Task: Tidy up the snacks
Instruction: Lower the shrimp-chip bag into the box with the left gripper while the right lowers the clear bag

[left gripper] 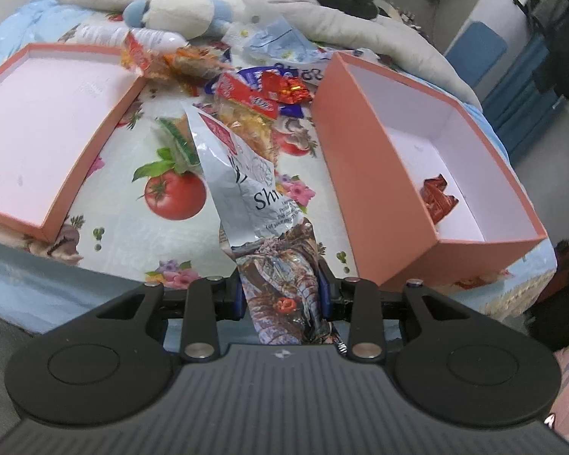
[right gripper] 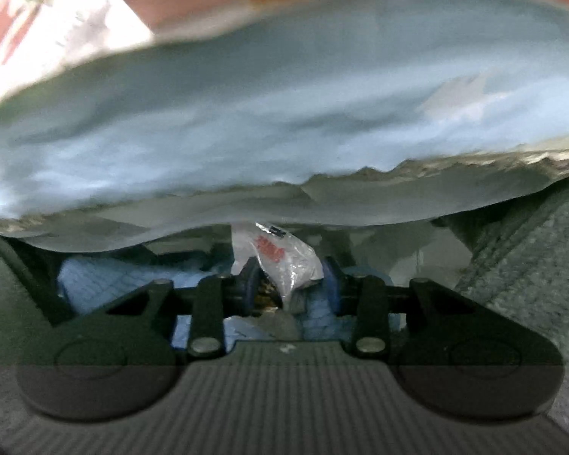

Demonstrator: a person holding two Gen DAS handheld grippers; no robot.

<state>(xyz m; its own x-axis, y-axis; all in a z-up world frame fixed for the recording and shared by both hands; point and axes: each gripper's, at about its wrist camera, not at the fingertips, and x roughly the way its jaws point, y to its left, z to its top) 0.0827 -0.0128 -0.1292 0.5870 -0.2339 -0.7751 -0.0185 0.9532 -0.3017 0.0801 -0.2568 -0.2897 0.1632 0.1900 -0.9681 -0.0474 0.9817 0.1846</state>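
On the bed, over a cloth (left gripper: 125, 223) printed w/ tomatoes and flowers, the left gripper (left gripper: 282, 295) stood part-closed, both blue pads pinching the lower end of a long silver snack bag (left gripper: 246, 189). The bag was crinkled foil: a red patch near its far tip, dark lettering starting "Sh" mid-way, and a brownish printed picture at the gripped end. It stuck out ahead of the jaws, lifted over the cloth, between two salmon-orange boxes.

The left box (left gripper: 91, 151) was shallow w/ a pale pink inside and showed nothing in it. The right box (left gripper: 345, 159) was deeper, white-lined, and had one red wrapped snack (left gripper: 438, 199) lying on its floor near the closer end. Beyond the bag's tip, between the boxes, lay a heap of loose snacks (left gripper: 254, 91): red, orange, blue and clear wrappers jumbled together. A blue-and-white plush toy (left gripper: 186, 9) and a grey blanket (left gripper: 322, 19) sat behind the heap.

The right wrist view was blurred and mostly filled by pale blue fabric (right gripper: 246, 94). The right gripper (right gripper: 290, 280) was narrowed approx halfway around a small clear packet (right gripper: 284, 261) w/ red print; the packet sat between the blue pads, but I couldn't tell whether they pressed on it.
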